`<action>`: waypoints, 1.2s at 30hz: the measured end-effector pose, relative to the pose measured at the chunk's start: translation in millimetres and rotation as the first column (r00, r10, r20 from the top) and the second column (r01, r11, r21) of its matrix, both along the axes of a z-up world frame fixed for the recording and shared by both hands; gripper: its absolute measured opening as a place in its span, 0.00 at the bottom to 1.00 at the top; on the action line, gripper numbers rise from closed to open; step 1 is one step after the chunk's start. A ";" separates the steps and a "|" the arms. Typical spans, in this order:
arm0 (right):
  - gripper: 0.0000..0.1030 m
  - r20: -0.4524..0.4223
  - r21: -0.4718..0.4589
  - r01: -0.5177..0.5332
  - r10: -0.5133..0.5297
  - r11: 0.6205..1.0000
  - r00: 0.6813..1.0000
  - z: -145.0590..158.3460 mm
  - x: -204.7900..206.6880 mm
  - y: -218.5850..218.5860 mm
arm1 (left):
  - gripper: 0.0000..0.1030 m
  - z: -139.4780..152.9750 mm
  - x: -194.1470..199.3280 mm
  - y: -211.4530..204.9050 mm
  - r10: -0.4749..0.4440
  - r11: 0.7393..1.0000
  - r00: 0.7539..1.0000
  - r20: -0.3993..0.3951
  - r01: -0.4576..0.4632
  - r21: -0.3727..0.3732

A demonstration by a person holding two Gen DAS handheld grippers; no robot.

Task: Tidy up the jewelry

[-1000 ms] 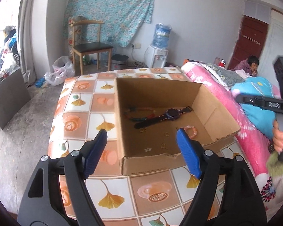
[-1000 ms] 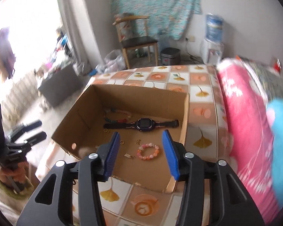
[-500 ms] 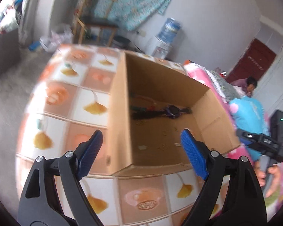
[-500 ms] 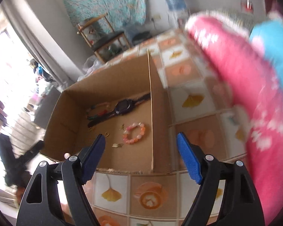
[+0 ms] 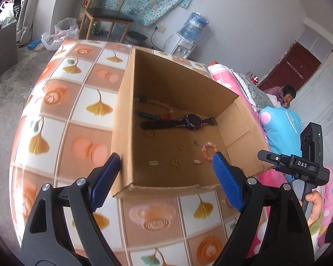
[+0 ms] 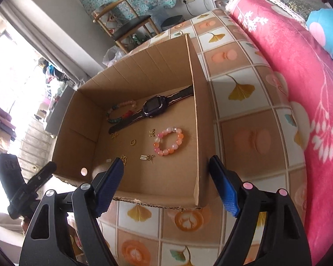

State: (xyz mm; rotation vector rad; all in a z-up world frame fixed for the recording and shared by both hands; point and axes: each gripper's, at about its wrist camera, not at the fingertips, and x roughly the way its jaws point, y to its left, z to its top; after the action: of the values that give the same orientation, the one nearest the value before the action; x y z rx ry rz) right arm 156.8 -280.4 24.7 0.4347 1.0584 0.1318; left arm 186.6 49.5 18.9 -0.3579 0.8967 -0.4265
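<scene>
Jewelry lies scattered on the floor of an open cardboard box [image 5: 131, 115] that sits on the tiled bench [image 5: 62, 102]. Taking the box as landmark: a dark watch [image 6: 154, 107] stretches along the middle of the floor, its strap running toward a side wall at each end. A string of mixed beads [image 6: 119, 112] lies behind the watch, toward the far wall. A pink bead bracelet [image 6: 168, 141] rests in front of the watch, close to the side wall nearest the bed [image 6: 299, 71]. Small gold pieces, a ring [image 6: 133, 142] among them, dot the floor toward the near wall.

The coming move probably turns on the pink bracelet. It lies ahead of and below the right hand-held gripper [image 6: 166, 181], just inside the near wall and almost on the line between its fingers, so the right hand looks the nearer one. The left hand-held gripper [image 5: 165, 175] hangs over the opposite near corner, with the bracelet [image 5: 208, 151] just off its right fingertip.

Both hand-held grippers tilt down into the box from above the near rim, jaws spread wide, nothing between them and nothing held.
</scene>
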 end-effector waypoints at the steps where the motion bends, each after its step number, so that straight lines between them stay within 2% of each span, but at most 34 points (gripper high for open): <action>1: 0.75 0.000 -0.005 -0.006 0.006 1.000 1.000 0.2 -6.3 1.3 | 0.78 0.3 -6.6 2.5 -0.001 1.000 1.000 -0.007 0.001 -0.007; 7: 0.75 -0.004 -0.002 -0.011 0.011 1.000 1.000 0.0 -42.1 5.6 | 0.78 2.4 -41.8 4.2 -0.011 1.000 1.000 -0.011 0.012 0.011; 10: 0.75 0.012 0.008 -0.003 0.003 1.000 1.000 1.6 -51.2 5.7 | 0.78 8.7 -55.8 2.7 0.003 0.998 0.999 0.042 -0.005 0.070; 11: 0.75 0.025 0.007 0.007 -0.007 1.000 1.000 5.0 -55.2 5.2 | 0.78 15.2 -62.7 2.2 0.025 0.992 0.996 0.083 -0.035 0.117; 13: 0.75 0.068 -0.038 0.025 -0.023 0.999 0.997 16.8 -65.5 5.9 | 0.80 32.4 -78.5 0.7 0.053 0.978 0.983 0.177 -0.086 0.189; 15: 0.79 0.129 -0.109 0.042 -0.028 0.993 0.991 32.7 -80.2 10.3 | 0.82 46.1 -92.8 -0.7 0.057 0.971 0.972 0.230 -0.107 0.212; 17: 0.83 0.180 -0.172 0.050 -0.018 0.984 0.983 45.3 -94.5 18.0 | 0.87 55.7 -104.8 -3.4 0.060 0.968 0.964 0.258 -0.119 0.219; 20: 0.89 0.255 -0.271 0.070 0.002 0.960 0.967 62.7 -117.2 33.2 | 0.89 66.8 -117.5 -12.3 0.065 0.963 0.958 0.281 -0.134 0.235; 23: 0.94 0.326 -0.319 0.086 0.024 0.944 0.945 76.0 -137.0 47.8 | 0.92 76.8 -129.0 -25.0 0.083 0.952 0.945 0.318 -0.169 0.255; 25: 0.94 0.379 -0.320 0.098 0.032 0.943 0.925 83.5 -148.1 56.3 | 0.92 83.2 -135.6 -34.6 0.109 0.935 0.935 0.338 -0.212 0.284; 31: 0.94 0.447 -0.319 0.140 0.018 0.937 0.895 86.6 -160.8 73.2 | 0.92 87.3 -142.8 -51.0 0.127 0.913 0.928 0.350 -0.248 0.324; 33: 0.94 0.446 -0.336 0.150 0.017 0.930 0.895 81.7 -162.3 76.2 | 0.92 82.8 -139.9 -54.9 0.163 0.883 0.930 0.331 -0.287 0.372; 34: 0.94 0.430 -0.343 0.138 0.025 0.929 0.903 77.8 -161.3 79.3 | 0.92 79.4 -136.8 -55.8 0.178 0.870 0.935 0.305 -0.294 0.395; 36: 0.94 0.354 -0.339 0.093 0.035 0.936 0.935 67.4 -151.8 81.8 | 0.92 71.0 -130.6 -55.5 0.176 0.879 0.955 0.239 -0.262 0.399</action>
State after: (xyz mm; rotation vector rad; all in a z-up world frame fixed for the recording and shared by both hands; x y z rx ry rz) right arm 5.1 -198.6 92.1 0.0932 0.6965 -0.0090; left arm 56.0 -6.0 90.0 -0.0091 0.7207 -0.0437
